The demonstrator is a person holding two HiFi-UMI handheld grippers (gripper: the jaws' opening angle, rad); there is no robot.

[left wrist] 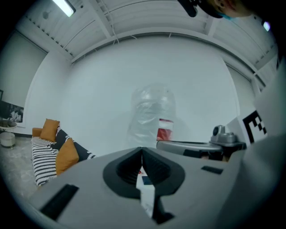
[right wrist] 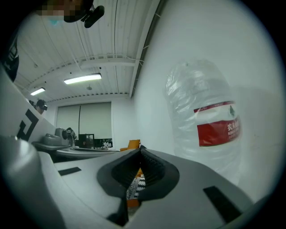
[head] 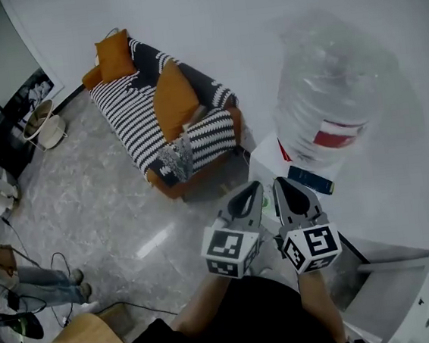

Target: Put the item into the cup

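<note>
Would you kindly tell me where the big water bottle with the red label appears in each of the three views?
Head view: the water bottle is at upper right.
Left gripper view: at centre, just above the closed jaws.
Right gripper view: filling the right half.
Shared landmark: the striped sofa, left of the bottle in the left gripper view, and a sliver below the jaws in the right gripper view.
</note>
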